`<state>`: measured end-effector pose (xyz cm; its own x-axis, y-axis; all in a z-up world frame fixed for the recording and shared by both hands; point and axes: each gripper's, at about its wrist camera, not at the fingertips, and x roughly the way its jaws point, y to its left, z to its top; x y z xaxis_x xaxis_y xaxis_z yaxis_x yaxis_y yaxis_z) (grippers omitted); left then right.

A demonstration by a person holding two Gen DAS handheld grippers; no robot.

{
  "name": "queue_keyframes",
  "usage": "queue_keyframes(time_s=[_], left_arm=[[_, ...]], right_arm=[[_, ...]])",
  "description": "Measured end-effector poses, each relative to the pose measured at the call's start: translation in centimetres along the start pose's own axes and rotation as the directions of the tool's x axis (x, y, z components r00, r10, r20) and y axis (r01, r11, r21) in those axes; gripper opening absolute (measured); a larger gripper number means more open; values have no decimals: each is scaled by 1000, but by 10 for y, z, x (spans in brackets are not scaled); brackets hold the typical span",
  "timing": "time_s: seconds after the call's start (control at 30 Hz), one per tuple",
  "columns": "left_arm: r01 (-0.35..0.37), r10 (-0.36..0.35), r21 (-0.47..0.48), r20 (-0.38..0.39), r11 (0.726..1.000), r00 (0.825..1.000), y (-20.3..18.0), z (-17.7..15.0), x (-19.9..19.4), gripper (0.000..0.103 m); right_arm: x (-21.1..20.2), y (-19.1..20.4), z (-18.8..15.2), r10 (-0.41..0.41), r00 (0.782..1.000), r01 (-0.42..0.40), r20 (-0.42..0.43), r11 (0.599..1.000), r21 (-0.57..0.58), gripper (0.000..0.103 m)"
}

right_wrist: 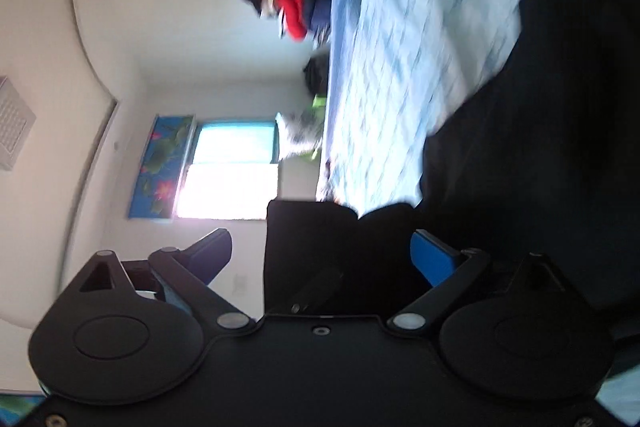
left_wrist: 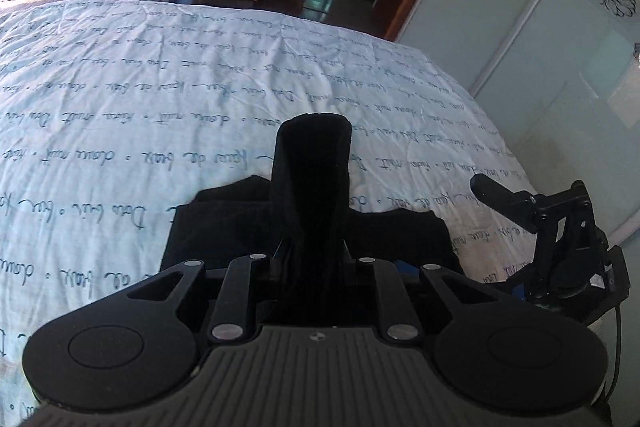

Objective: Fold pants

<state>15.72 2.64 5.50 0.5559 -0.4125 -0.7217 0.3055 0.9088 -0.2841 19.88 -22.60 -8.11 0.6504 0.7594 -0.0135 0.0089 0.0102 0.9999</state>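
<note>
Standing by the bed, I see the left gripper [left_wrist: 310, 211] closed on a strip of the black pants [left_wrist: 224, 227]. This strip rises between the fingers in the middle of the left wrist view and hides the tips. The rest of the garment lies flat on the pale blue bedspread [left_wrist: 160, 87], a dark bundle in the lower centre of the frame, directly ahead of the gripper and touching it. Its long axis seems to run left to right across the picture, so the held part is lifted about from the middle of the near edge. I judge that the coming move is to carry this part forward and lay it over the bundle, or to release it there.

The right gripper [left_wrist: 532, 215] appears at the right edge of this view, near the right end of the bundle, with one dark finger pointing to the upper left. The left one is nearer to the cloth, I think.

The right wrist view is turned on its side and blurred. There the right gripper [right_wrist: 320, 251] stands with its jaws wide apart, a blue pad [right_wrist: 434, 257] on one finger. Black cloth [right_wrist: 540, 127] fills the right side and also comes between the fingers, but they do not pinch it. Only this view shows the window [right_wrist: 228, 171] and the pile of clothes [right_wrist: 298, 7]; only the left view shows the wardrobe doors [left_wrist: 540, 27].
</note>
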Motion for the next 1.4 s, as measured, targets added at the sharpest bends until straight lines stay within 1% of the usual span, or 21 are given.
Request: queue_keyframes(time_s=[0.1, 0.17, 0.23, 0.3, 0.43, 0.5, 0.57, 0.63, 0.7, 0.8, 0.83, 0.87, 0.9, 0.93, 0.97, 1.0, 1.13, 1.23, 1.27, 1.33, 1.4], left_arm=[[-10, 13, 73, -39, 997, 999, -33, -11, 30, 20], [-65, 76, 137, -74, 988, 994, -53, -26, 62, 20], [-80, 100, 162, -116, 984, 988, -65, -39, 88, 21], [-110, 131, 186, -105, 976, 986, -74, -45, 97, 21], [-89, 107, 172, -97, 981, 990, -87, -28, 96, 21], [-70, 86, 187, -80, 980, 993, -102, -22, 96, 20], [-68, 90, 194, -105, 979, 990, -115, -23, 109, 21], [-82, 114, 234, -128, 969, 985, -123, -30, 125, 31], [-74, 100, 209, -117, 975, 988, -125, -34, 128, 33], [-13, 30, 130, -127, 991, 991, -120, -29, 126, 38], [27, -16, 80, -135, 996, 991, -114, -25, 125, 43], [88, -86, 7, -132, 996, 987, -106, -21, 122, 44], [173, -181, -75, -123, 982, 976, -98, -18, 119, 45], [253, -272, -157, -110, 954, 956, -90, -15, 116, 49], [296, -319, -206, -93, 933, 943, -85, -12, 113, 56], [297, -318, -220, -67, 929, 946, -82, -10, 105, 57], [230, -227, -167, 38, 959, 973, -61, -7, 68, 65], [148, -138, -117, 86, 982, 987, -41, -11, 39, 72], [129, -120, -112, 87, 985, 989, -33, -14, 32, 77], [111, -104, -123, 58, 986, 993, -13, -18, 26, 80], [58, -55, -151, 26, 987, 998, 4, -26, 23, 80]], right_arm=[[-32, -7, 9, 21, 998, -22, 62, 1000, 12, 98], [-60, -11, 17, 21, 993, -20, 113, 1000, -6, 98], [-79, -15, 22, 3, 988, -2, 156, 1000, -6, 98], [-100, -21, 25, -2, 985, 1, 174, 1000, 9, 98], [-130, -29, 25, -21, 983, 23, 184, 1000, -9, 98], [-129, -33, 27, -51, 983, 55, 176, 998, -23, 98], [-131, -37, 29, -72, 981, 78, 182, 997, -26, 98], [-141, -42, 33, -69, 980, 74, 189, 997, -22, 98], [-148, -43, 37, -67, 979, 72, 192, 997, -19, 98], [-155, -43, 40, -73, 979, 80, 191, 996, -26, 98], [-157, -43, 41, -77, 979, 83, 191, 996, -26, 98], [-159, -43, 42, -79, 978, 86, 191, 996, -27, 98], [-158, -43, 43, -81, 979, 88, 189, 996, -28, 98], [-161, -41, 40, -84, 979, 91, 185, 995, -32, 98], [-160, -39, 40, -89, 980, 98, 179, 994, -40, 98], [-158, -36, 40, -98, 981, 108, 170, 993, -52, 98], [-137, -24, 40, -192, 978, 202, 84, 972, -124, 98], [-111, -16, 42, -258, 966, 254, 6, 950, -181, 98], [-102, -14, 43, -285, 958, 276, -19, 940, -203, 98], [-83, -15, 46, -356, 932, 332, -69, 914, -234, 98], [-67, -20, 49, -415, 903, 379, -115, 893, -243, 98]])
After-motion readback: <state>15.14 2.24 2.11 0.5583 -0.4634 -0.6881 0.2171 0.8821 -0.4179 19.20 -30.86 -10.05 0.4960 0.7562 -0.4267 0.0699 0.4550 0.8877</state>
